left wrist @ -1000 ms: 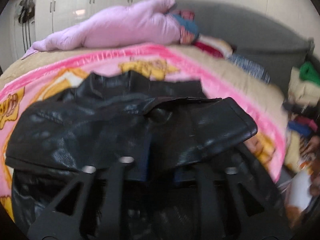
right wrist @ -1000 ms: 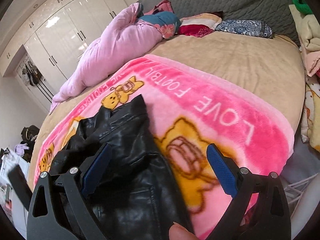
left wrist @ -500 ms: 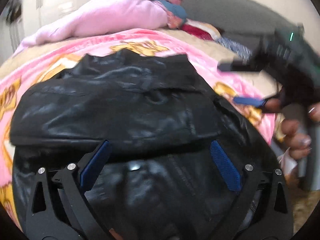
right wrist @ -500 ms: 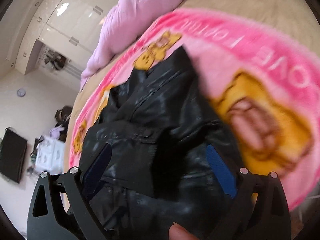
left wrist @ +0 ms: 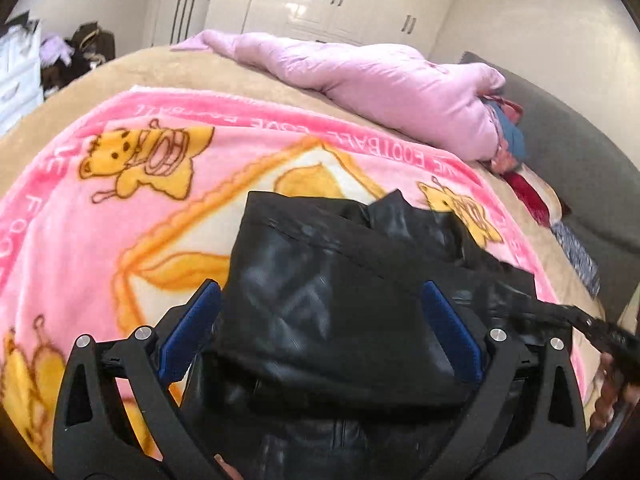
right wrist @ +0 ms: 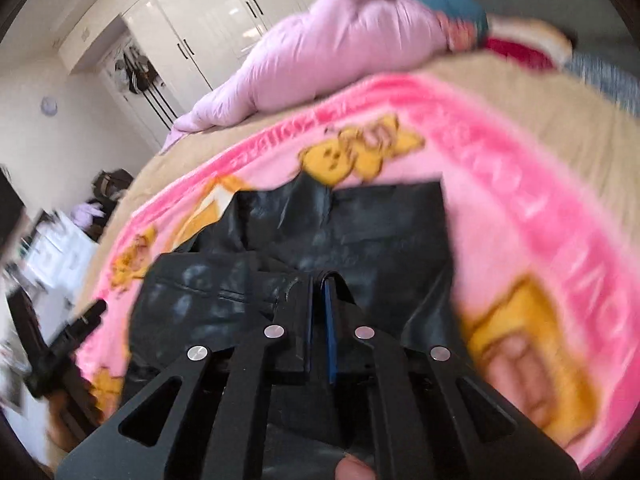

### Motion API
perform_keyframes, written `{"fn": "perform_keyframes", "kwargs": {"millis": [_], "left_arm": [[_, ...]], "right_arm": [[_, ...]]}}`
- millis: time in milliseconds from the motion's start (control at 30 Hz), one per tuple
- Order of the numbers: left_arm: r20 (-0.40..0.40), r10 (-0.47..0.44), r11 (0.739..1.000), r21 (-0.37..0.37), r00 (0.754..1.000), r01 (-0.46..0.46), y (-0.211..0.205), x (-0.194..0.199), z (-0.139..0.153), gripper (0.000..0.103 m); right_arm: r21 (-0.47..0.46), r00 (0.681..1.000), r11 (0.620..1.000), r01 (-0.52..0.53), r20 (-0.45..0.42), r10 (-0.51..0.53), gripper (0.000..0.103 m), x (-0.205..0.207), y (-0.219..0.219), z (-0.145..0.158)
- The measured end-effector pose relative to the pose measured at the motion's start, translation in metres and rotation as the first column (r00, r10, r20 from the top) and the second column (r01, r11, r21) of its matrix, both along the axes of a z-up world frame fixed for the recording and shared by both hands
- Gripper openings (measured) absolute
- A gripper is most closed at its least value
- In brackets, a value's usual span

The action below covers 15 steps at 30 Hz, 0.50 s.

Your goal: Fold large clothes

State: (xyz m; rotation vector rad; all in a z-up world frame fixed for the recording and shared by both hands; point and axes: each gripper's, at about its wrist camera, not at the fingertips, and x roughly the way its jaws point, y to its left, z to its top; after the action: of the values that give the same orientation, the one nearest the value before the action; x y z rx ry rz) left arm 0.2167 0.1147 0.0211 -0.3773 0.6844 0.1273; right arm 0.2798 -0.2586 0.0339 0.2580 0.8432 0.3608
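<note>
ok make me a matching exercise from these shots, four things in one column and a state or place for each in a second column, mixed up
Things:
1. left tongs
2. right tongs
3. jacket
4. quilt

States or places:
A. black, lying on the pink blanket
B. lilac, bunched at the far side of the bed
C. wide open, blue pads apart over the jacket
D. shut, with a fold of black leather at the tips

Pairs: 1-C, 2-D, 3-A, 4-B
</note>
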Motion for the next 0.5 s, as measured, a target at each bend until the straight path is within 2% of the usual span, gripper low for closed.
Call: {"fn": "perform_keyframes", "kwargs": {"millis": [100, 167, 233, 333, 400, 433, 500], "left_arm": [[-0.020, -0.009, 1.000, -0.027, 1.000, 0.008, -0.003, 0.020, -0.010, 0.093], [-0.041, -0.038, 0.998, -0.054, 0.998, 0.036, -0.010, 0.030, -0.022, 0.080], [-0.060, -0.065, 0.996, -0.072, 0.996, 0.061, -0.017, 0.039, -0.034, 0.076], [-0.107, -0.074, 0.997, -0.010, 0.992, 0.073, -0.030, 0.045, -0.051, 0.063], [-0.128, -0.075, 0.996, 0.038, 0.989, 0.081, -0.036, 0.045, -0.059, 0.062], [-0.138, -0.081, 0.995, 0.054, 0.987, 0.089, -0.038, 0.045, -0.062, 0.062], [-0.146, -0.084, 0.994, 0.060, 0.986, 0.094, -0.037, 0.045, -0.064, 0.062]], "right_arm": [[-0.074, 1.000, 0.997, -0.004, 0.025, 0.006, 0.005, 0.004, -0.001, -0.003], [-0.118, 1.000, 0.993, 0.005, 0.016, -0.003, 0.005, 0.006, -0.001, -0.012], [-0.128, 1.000, 0.992, 0.019, 0.006, -0.018, 0.005, 0.007, -0.004, -0.020], [-0.166, 0.999, 0.985, 0.039, -0.009, -0.041, 0.008, 0.008, -0.004, -0.030], [-0.214, 0.998, 0.975, 0.061, -0.008, -0.064, 0.020, 0.005, -0.005, -0.032], [-0.224, 0.997, 0.972, 0.076, 0.002, -0.077, 0.032, 0.003, -0.007, -0.029], [-0.239, 0.994, 0.966, 0.102, 0.049, -0.093, 0.035, -0.002, -0.005, -0.021]]}}
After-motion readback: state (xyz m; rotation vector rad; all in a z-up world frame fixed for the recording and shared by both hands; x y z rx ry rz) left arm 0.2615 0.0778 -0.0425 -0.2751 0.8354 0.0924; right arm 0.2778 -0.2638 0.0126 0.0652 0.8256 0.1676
